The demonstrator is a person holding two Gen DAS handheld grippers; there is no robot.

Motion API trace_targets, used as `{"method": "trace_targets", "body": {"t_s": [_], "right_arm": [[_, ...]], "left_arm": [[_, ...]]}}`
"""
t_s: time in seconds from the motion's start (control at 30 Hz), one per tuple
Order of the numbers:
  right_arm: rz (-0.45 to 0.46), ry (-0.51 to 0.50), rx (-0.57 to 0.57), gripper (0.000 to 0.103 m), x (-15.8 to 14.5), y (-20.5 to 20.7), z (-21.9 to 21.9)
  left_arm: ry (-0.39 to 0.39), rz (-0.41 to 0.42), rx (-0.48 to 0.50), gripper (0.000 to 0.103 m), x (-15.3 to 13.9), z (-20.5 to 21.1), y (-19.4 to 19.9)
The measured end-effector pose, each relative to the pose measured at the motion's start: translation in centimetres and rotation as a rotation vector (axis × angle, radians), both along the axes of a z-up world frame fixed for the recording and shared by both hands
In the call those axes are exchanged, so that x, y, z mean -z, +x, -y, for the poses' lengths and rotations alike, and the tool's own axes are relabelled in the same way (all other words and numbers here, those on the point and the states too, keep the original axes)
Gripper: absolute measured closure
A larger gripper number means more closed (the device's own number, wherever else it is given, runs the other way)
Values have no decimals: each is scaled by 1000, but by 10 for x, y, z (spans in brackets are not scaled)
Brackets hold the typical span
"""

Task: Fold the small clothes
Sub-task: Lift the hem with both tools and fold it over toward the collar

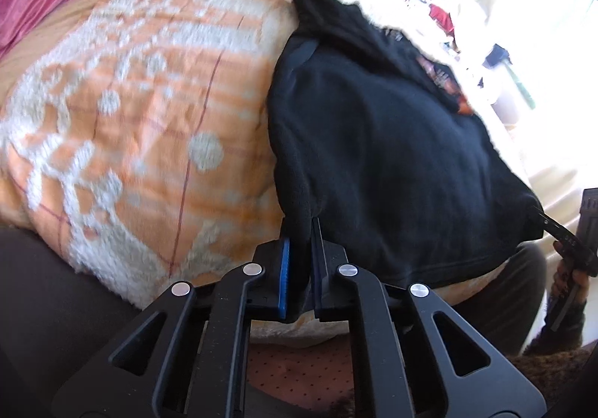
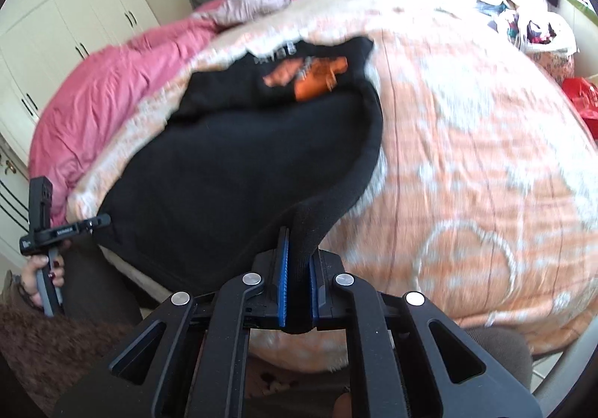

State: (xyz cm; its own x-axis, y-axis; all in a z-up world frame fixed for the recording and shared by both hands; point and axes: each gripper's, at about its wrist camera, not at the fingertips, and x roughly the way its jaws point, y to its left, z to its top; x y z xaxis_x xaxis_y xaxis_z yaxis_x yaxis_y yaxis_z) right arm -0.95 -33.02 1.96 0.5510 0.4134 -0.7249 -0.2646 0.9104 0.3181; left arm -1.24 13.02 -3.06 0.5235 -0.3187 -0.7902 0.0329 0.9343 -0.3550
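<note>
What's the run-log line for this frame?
left gripper: shut on black shirt hem | right gripper: shut on hem | shirt: on orange blanket

The sweatshirt [image 2: 231, 171] is black with an orange and grey print [image 2: 310, 76] on its chest. The blanket [image 2: 467, 141] beneath it is peach-orange with fuzzy white dots, a heart outline and thin reddish lines. A quilt [image 2: 112, 89] is pink. The fingers [image 2: 283, 287] are black with blue pads. The wardrobe [image 2: 63, 18] is cream with dark handles.
</note>
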Motion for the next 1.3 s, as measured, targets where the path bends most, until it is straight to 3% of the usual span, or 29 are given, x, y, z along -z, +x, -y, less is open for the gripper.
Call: {"method": "trace_targets", "body": {"t_s": [0.2, 0.63, 0.9, 1.3], "right_arm": [[107, 41, 51, 96, -30, 7, 7], [199, 90, 164, 97, -55, 26, 29], [255, 46, 197, 97, -74, 66, 21], [238, -62, 240, 97, -74, 148, 9]], "left_arm": [[-22, 105, -2, 100, -39, -3, 12], [-14, 249, -35, 100, -84, -5, 61], [-15, 309, -65, 100, -104, -6, 95], [-22, 328, -98, 100, -115, -4, 160]]}}
